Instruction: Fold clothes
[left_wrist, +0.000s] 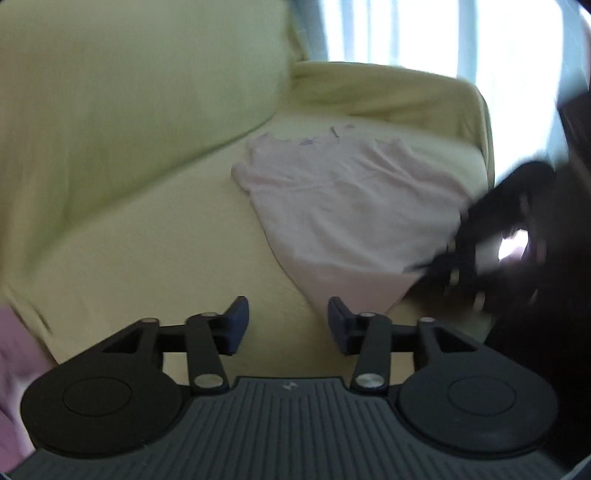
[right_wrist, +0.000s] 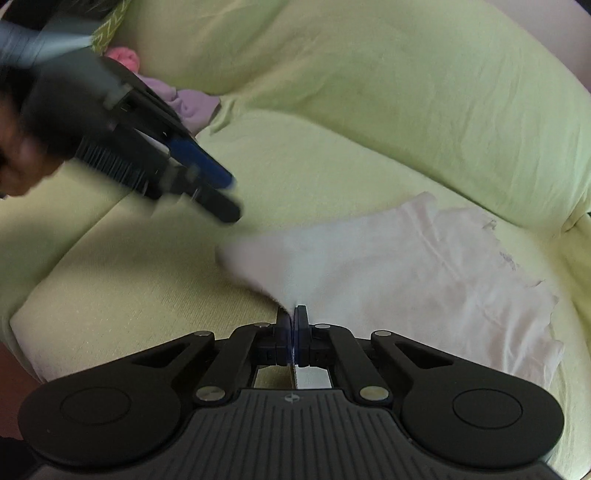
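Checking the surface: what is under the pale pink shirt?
The pale pink shirt lies on the yellow-green sofa seat cushion. Anything beneath the fabric itself is covered.

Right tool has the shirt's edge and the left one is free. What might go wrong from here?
1. The right tool pinches only a thin edge of the shirt; it may slip out.
2. The left tool is open, so a one-sided pull may drag the shirt across the sofa and bunch it.

T-shirt (right_wrist: 424, 280) on sofa seat cushion (right_wrist: 147, 280), near armrest (left_wrist: 388, 92) | back cushions (right_wrist: 369, 92) behind | crumpled clothes (right_wrist: 184, 101) at opposite seat end
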